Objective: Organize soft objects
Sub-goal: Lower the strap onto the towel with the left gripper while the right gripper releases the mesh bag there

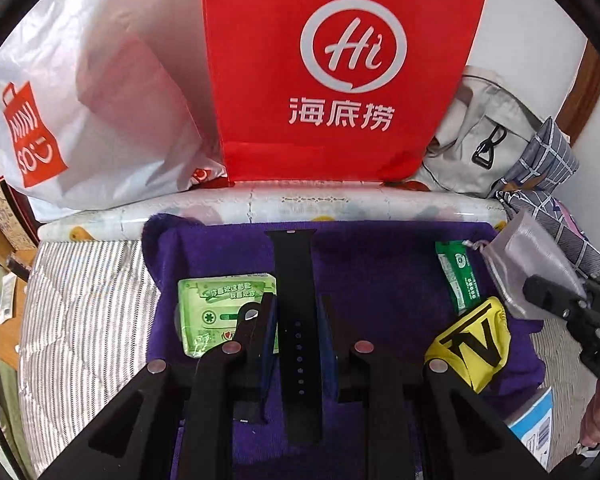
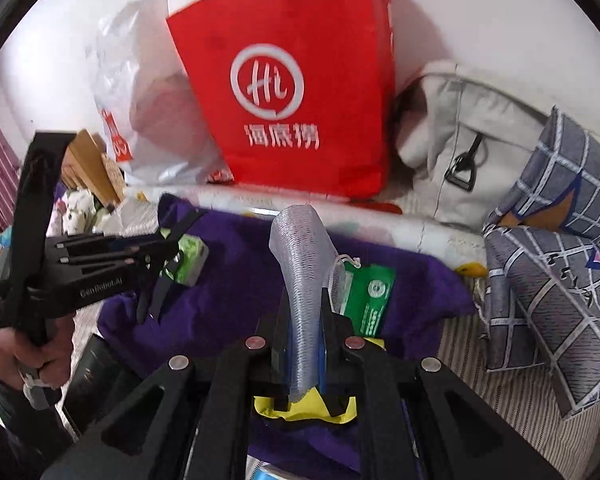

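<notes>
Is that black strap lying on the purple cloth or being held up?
Held up: the left gripper pinches the black strap, above the purple cloth.

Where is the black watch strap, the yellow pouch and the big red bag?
black watch strap [image 1: 298,312], left wrist view, on its middle with the holes.
yellow pouch [image 1: 470,344], left wrist view, on its printed front.
big red bag [image 2: 296,92], right wrist view, on its white logo.
</notes>
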Motion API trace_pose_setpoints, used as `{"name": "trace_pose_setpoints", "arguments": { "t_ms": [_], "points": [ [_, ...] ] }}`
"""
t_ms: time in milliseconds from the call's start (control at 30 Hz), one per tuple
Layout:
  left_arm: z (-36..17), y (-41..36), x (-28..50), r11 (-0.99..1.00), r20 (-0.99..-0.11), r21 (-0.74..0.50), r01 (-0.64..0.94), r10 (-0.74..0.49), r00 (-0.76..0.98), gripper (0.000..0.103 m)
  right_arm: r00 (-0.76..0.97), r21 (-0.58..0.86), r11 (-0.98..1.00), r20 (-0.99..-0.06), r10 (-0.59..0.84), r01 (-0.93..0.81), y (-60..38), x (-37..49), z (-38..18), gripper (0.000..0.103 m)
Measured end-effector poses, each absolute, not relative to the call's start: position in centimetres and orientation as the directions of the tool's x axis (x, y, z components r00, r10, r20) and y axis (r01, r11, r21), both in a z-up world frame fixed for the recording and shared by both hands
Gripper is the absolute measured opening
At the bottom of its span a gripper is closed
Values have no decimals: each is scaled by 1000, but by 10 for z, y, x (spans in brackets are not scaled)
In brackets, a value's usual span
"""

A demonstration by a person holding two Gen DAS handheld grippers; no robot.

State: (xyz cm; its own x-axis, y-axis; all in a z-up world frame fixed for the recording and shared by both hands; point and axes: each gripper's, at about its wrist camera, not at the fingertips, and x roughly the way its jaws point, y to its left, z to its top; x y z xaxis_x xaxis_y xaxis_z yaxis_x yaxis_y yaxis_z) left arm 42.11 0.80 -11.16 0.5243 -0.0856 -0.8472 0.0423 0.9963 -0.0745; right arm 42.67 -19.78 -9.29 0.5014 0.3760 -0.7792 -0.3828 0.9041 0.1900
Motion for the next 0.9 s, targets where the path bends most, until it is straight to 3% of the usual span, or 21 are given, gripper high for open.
{"name": "trace_pose_setpoints", "arguments": {
  "t_ms": [667,733,800,900],
  "points": [
    [-137,8,431,990,-876,-133,57,-144,460,21,389,190,904,-854,345,-384,-179,443,-136,12],
    [-138,7,431,989,-878,-131,61,-145,457,21,381,186,902,-859,342,-390,-177,444,-138,18],
    [-138,6,431,989,-877,-132,70,-150,457,21,381,184,901,-859,342,-394,-176,445,-139,40],
    [-136,7,429,986,-877,-146,77,-165,451,38,409,173,898,-844,346,-404,-174,442,-135,61]
  ]
}}
